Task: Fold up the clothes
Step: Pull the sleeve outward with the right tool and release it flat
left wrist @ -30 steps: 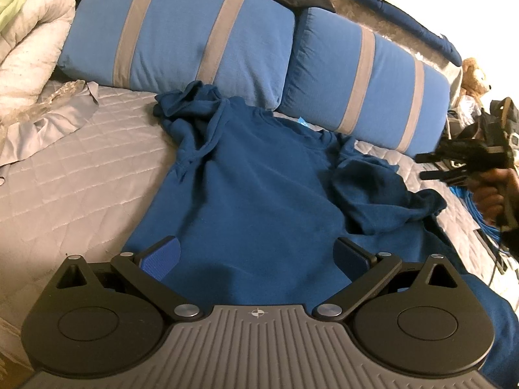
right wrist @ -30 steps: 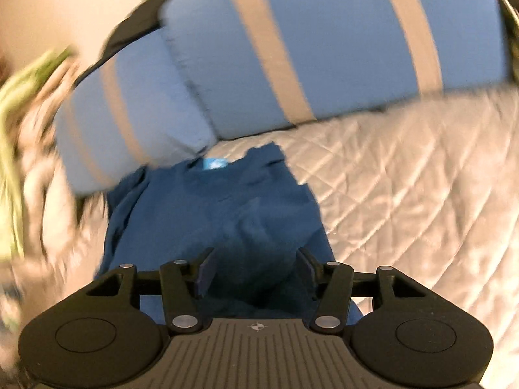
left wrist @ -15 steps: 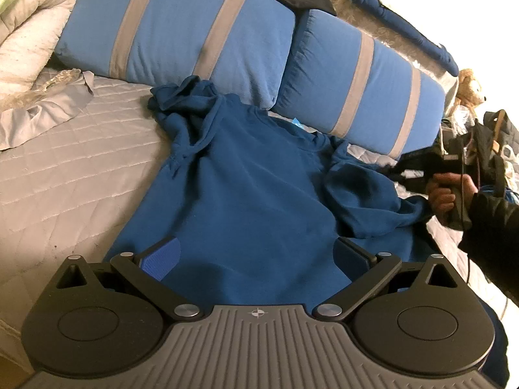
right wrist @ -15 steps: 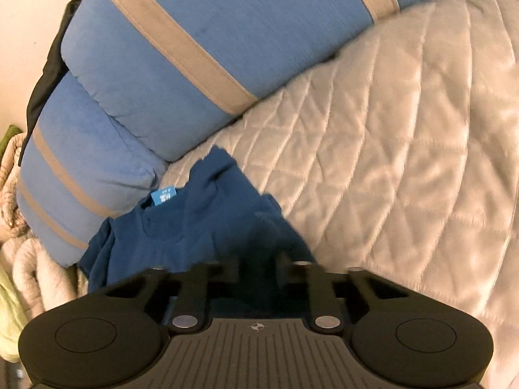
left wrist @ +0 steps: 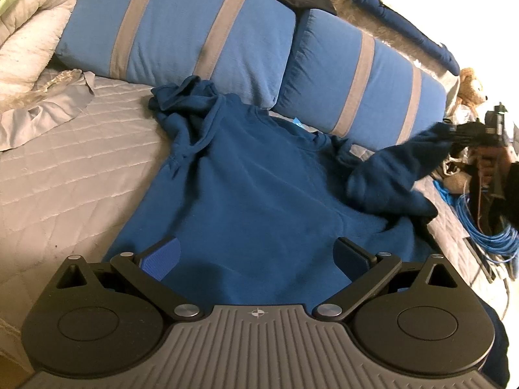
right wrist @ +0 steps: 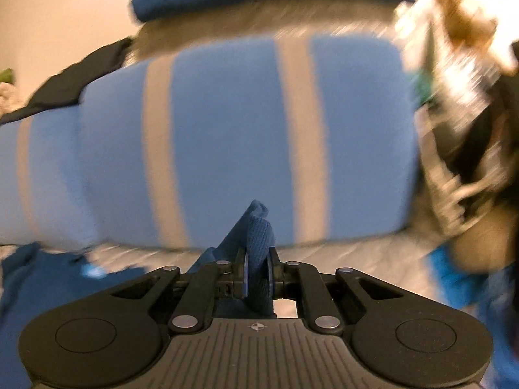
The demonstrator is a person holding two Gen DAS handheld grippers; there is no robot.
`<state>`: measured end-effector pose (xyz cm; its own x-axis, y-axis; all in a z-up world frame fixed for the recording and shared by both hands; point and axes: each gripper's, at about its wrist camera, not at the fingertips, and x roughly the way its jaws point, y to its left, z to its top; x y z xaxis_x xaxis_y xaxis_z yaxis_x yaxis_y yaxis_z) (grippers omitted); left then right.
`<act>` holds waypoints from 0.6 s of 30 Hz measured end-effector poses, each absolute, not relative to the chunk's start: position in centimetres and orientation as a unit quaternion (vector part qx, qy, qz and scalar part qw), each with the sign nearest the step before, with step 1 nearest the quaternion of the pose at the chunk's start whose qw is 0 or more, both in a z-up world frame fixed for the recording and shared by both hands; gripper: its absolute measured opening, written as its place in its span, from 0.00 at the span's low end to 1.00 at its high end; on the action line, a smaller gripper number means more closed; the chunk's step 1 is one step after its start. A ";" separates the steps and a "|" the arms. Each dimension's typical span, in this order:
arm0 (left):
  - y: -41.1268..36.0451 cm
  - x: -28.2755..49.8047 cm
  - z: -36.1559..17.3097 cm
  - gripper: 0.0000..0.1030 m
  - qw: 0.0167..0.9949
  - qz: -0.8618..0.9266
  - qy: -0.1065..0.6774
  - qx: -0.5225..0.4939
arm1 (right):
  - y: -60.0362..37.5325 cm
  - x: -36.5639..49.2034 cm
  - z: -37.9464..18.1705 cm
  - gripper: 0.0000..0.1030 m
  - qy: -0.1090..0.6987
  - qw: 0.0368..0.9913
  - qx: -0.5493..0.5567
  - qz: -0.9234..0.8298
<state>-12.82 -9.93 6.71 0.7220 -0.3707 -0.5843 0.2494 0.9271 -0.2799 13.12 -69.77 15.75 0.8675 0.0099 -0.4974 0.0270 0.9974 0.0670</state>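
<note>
A dark blue sweatshirt (left wrist: pixel 259 188) lies spread on the grey quilted bed, collar toward the pillows. Its left sleeve (left wrist: pixel 185 103) is bunched near the left pillow. My left gripper (left wrist: pixel 256 256) is open and hovers over the sweatshirt's lower body. My right gripper (right wrist: pixel 258 278) is shut on the cuff of the right sleeve (right wrist: pixel 258 243). In the left wrist view this gripper (left wrist: pixel 454 136) holds the right sleeve (left wrist: pixel 399 165) lifted and pulled out to the right, above the bed.
Two blue pillows with grey stripes (left wrist: pixel 181 32) (left wrist: pixel 360 74) stand behind the sweatshirt. A white duvet (left wrist: pixel 26 32) lies at the far left. A teddy bear (left wrist: pixel 470 87) and blue cables (left wrist: pixel 480 220) lie off the bed's right edge. The bed surface (left wrist: pixel 71 149) shows left of the sweatshirt.
My right gripper closed on the right sleeve's cuff and lifted it up and out to the right. The left gripper stayed open over the lower body.
</note>
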 end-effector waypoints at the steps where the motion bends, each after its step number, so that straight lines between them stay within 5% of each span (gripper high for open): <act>1: -9.9 -12.8 6.7 1.00 0.923 -0.168 0.333 -0.091 | -71.2 13.0 16.5 0.12 0.251 0.967 0.026 -0.024; 10: -9.6 -12.7 6.7 1.00 0.922 -0.172 0.333 -0.099 | -87.6 7.1 20.7 0.12 0.222 0.951 -0.005 -0.215; 18: -9.6 -12.8 6.7 1.00 0.922 -0.170 0.333 -0.100 | -96.3 2.0 15.3 0.13 0.279 0.908 0.002 -0.312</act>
<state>-12.76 -9.60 6.70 0.7208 -0.3805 -0.5794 0.2472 0.9220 -0.2979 1.99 -96.29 15.28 0.6492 -0.5657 -0.5085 0.5682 0.8051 -0.1702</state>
